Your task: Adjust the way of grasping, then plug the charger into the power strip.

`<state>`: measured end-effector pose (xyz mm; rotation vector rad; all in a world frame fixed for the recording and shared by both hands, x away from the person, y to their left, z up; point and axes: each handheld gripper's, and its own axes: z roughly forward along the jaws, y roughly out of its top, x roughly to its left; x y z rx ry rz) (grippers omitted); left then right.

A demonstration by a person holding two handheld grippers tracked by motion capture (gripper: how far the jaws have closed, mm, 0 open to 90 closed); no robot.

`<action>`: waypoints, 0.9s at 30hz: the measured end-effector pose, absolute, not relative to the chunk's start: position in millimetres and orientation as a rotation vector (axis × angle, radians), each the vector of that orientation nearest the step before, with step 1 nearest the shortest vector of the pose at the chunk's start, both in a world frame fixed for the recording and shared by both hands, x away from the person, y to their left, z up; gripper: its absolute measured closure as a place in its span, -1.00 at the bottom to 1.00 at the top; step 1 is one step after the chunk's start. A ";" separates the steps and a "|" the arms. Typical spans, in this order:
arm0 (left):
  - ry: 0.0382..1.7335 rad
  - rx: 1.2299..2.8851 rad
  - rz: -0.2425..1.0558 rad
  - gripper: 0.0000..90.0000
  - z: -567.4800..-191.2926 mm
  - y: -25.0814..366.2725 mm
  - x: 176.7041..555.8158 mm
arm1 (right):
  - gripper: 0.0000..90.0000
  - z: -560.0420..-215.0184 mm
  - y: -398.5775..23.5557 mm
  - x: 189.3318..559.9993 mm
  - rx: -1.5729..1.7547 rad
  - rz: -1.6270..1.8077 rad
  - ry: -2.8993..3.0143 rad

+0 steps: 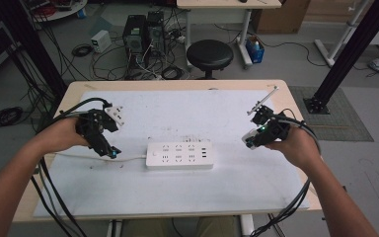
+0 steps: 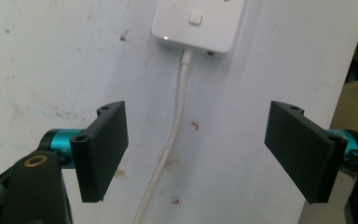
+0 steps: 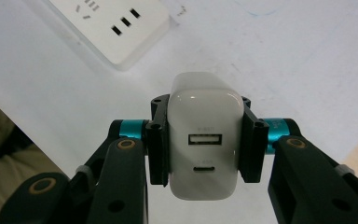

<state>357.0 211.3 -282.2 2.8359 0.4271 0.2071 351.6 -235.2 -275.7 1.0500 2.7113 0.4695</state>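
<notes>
Charger (image 3: pixel 204 151), a white block with two ports facing the camera, sits clenched between the right gripper (image 1: pixel 256 137) fingers, held above the desk (image 1: pixel 177 197) just right of the power strip (image 1: pixel 179 155), probably so its prongs, hidden from sight, can meet a socket. Left gripper (image 2: pixel 196 154) hovers with fingers spread wide, straddling the strip's white cable (image 2: pixel 175 130), perhaps ready to steady it.
</notes>
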 end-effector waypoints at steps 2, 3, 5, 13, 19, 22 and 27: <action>0.478 2.846 0.206 -0.52 -282.9 214.7 357.1 | 0.37 -272.6 -238.6 352.9 1.025 0.454 2.722; 0.486 2.849 0.214 -0.52 -282.6 217.0 357.1 | 0.38 -271.7 -239.0 352.9 1.016 0.442 2.726; 0.519 2.829 0.234 -0.52 -282.9 221.3 356.6 | 0.37 -271.0 -239.5 352.9 0.973 0.407 2.733; 0.577 2.804 0.265 -0.52 -283.2 230.5 356.1 | 0.37 -280.6 -242.0 351.8 0.908 0.327 2.754; 0.566 2.811 0.274 -0.52 -285.7 230.9 353.7 | 0.37 -282.1 -244.7 348.4 0.939 0.360 2.741; 0.557 2.806 0.266 -0.52 -287.4 230.7 350.9 | 0.37 -280.7 -241.4 346.9 0.926 0.393 2.736; 0.545 2.814 0.271 -0.52 -290.3 230.7 347.0 | 0.37 -277.6 -228.8 348.8 0.883 0.416 2.754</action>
